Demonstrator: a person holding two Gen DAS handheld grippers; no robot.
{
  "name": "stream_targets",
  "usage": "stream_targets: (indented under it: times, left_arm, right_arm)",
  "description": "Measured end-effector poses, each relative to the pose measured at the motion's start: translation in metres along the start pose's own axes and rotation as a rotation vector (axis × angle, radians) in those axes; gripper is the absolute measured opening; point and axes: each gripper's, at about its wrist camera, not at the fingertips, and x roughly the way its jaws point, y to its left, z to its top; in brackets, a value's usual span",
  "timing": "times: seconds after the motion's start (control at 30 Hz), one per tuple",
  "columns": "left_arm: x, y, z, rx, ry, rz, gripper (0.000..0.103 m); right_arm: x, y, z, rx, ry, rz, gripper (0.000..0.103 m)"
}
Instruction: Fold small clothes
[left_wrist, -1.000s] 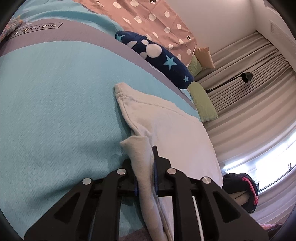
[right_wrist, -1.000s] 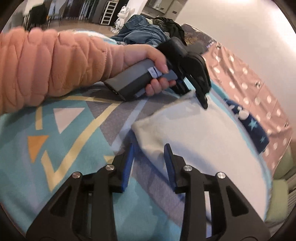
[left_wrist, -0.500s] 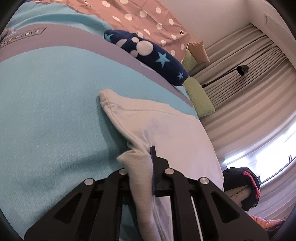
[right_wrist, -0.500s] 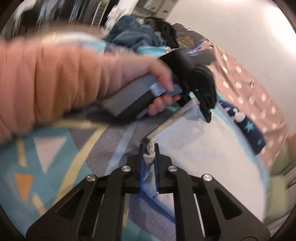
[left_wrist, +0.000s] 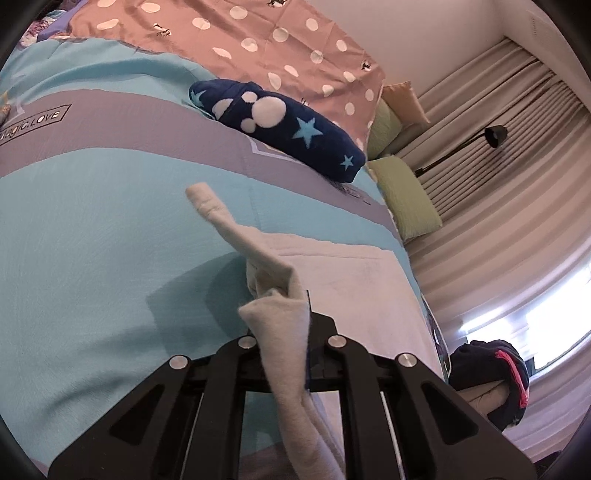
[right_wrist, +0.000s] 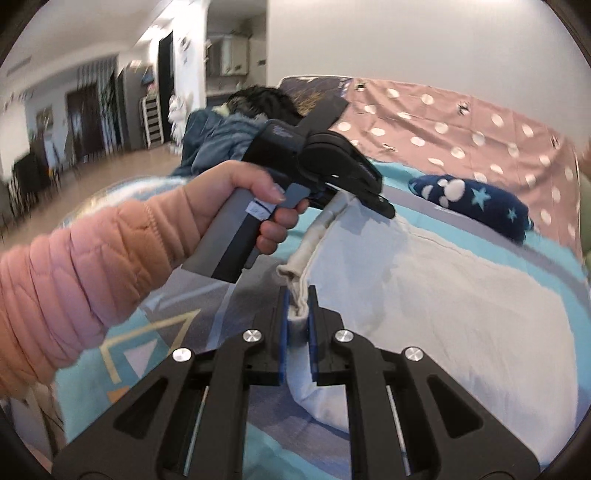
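A small white garment (right_wrist: 443, 295) lies on the turquoise bedspread (left_wrist: 92, 240), its near edge lifted. My left gripper (left_wrist: 286, 314) is shut on one corner of the garment (left_wrist: 280, 295), which rises off the bed; a thin strip of it sticks up ahead. My right gripper (right_wrist: 297, 299) is shut on the other corner of the same edge. The left gripper also shows in the right wrist view (right_wrist: 369, 192), held by a hand in a pink sleeve, with the garment's hem stretched between the two grippers.
A dark blue star-patterned plush roll (left_wrist: 280, 129) lies further up the bed. A pink polka-dot cover (left_wrist: 258, 40) and green pillows (left_wrist: 406, 195) sit behind it. A dark clothes pile (left_wrist: 491, 373) is at the right; blue and black clothes (right_wrist: 236, 136) lie beyond the bed.
The right gripper closed on the garment's corner. Both grippers then lifted the near edge off the bed, so the hem now hangs raised between them.
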Motion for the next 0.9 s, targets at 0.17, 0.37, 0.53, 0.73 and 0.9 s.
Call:
stream_targets:
  times: [0.17, 0.37, 0.53, 0.73, 0.9]
  left_arm:
    - [0.007, -0.03, 0.006, 0.012, 0.012, 0.055, 0.007]
    - [0.018, -0.06, 0.007, 0.027, 0.011, 0.078, 0.007]
    - [0.032, -0.088, 0.006, 0.048, 0.017, 0.12, 0.008]
    - [0.049, -0.113, 0.004, 0.038, 0.026, 0.168, 0.007]
    - [0.072, -0.135, 0.005, 0.017, 0.046, 0.199, 0.008]
  right_arm:
    - [-0.023, -0.034, -0.003, 0.119, -0.024, 0.007, 0.009]
    - [-0.046, -0.056, -0.016, 0.168, -0.058, -0.001, 0.009]
    - [-0.062, -0.072, -0.027, 0.2, -0.078, 0.003, 0.009]
    - [-0.08, -0.094, -0.043, 0.241, -0.101, 0.01, 0.009]
    - [-0.095, -0.118, -0.056, 0.3, -0.126, 0.002, 0.009]
